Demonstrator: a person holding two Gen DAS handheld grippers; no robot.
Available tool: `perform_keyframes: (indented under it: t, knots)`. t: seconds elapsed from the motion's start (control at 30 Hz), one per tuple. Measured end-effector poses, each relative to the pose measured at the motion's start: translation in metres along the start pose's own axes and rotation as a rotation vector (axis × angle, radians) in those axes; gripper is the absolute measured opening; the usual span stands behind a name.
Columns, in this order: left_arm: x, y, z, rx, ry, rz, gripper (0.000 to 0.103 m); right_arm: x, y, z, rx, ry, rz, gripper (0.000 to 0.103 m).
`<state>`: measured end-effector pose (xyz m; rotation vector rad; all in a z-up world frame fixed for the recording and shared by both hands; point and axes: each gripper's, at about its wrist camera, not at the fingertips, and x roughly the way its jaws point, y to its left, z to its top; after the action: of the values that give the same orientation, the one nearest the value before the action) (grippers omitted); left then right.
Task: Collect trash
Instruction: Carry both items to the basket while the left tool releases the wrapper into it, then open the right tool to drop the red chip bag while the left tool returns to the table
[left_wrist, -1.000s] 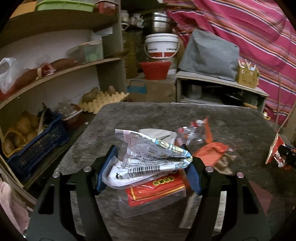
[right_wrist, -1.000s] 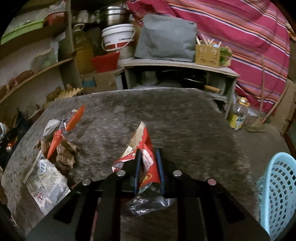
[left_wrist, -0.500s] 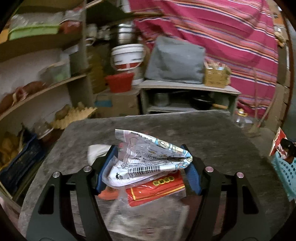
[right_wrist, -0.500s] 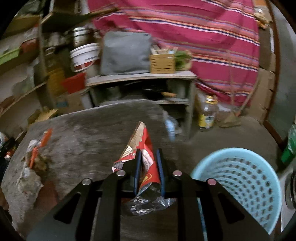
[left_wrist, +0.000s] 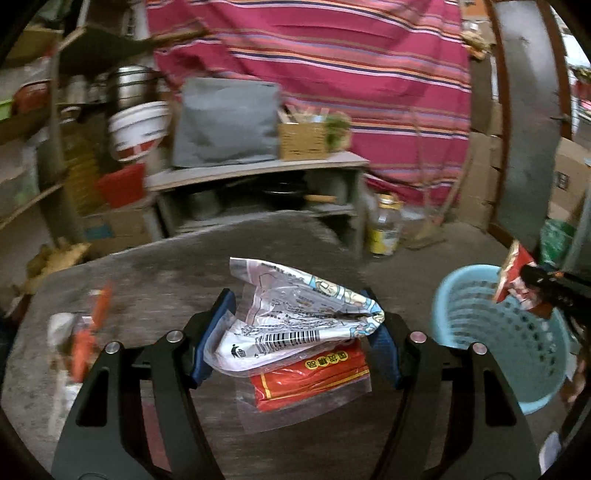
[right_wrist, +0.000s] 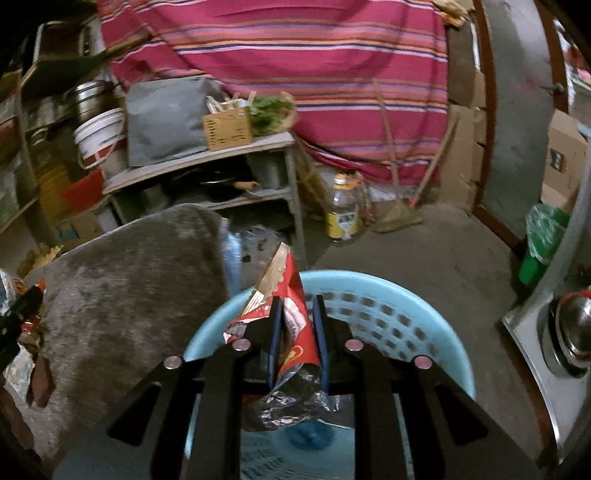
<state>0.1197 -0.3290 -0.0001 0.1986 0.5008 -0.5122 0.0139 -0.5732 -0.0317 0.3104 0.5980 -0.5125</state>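
Wrappers are sitting in both my grippers, with the blue basket as my marker. My right gripper is hanging directly over the basket's open mouth, jaws nearly together and pinching a red snack wrapper whose crumpled foil end is drooping toward the basket's inside. My left gripper is hovering over the grey table, to the left of the basket, jaws standing wide and pressing on a bundle: a crumpled white wrapper with a barcode on top, a red packet in clear film hanging under it. In the left wrist view the right gripper's tip and its red wrapper are showing above the basket's far-right rim. More scraps, orange and white, are lying on the table further left of the basket, blurred. Beyond the basket, on the floor, a yellow-labelled bottle is standing; behind it a low shelf unit is carrying a grey bag and a small woven box. A striped pink cloth is hanging farthest back.
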Motion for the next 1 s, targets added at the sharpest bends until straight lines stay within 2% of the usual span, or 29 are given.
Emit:
perform_keyframes:
  t: [0.3,0.53,0.63,0.7,0.77,0.83,1.0]
  knots:
    - [0.029,-0.098,-0.009,0.036,0.055,-0.142,0.067,0.002,-0.051,-0.003,0.058,0.007,-0.042,0.017]
    - [0.038,-0.134,-0.010,0.071,0.070,-0.213,0.067,0.002,-0.077,-0.005,0.119,0.010,-0.051,0.017]
    - [0.038,-0.145,-0.006,0.082,0.072,-0.249,0.069,0.003,-0.078,-0.005,0.129,0.013,-0.042,0.017]
    - [0.036,-0.148,-0.006,0.100,0.065,-0.231,0.073,0.002,-0.076,-0.006,0.129,0.012,-0.042,0.017]
    - [0.033,-0.146,-0.004,0.104,0.044,-0.211,0.088,0.003,-0.075,-0.005,0.128,0.013,-0.039,0.017]
    - [0.027,-0.137,-0.001,0.084,0.025,-0.216,0.093,0.004,-0.073,-0.006,0.125,0.016,-0.039,0.017]
    - [0.011,-0.107,0.005,0.049,-0.008,-0.164,0.094,0.011,-0.063,-0.006,0.128,0.034,-0.027,0.017]
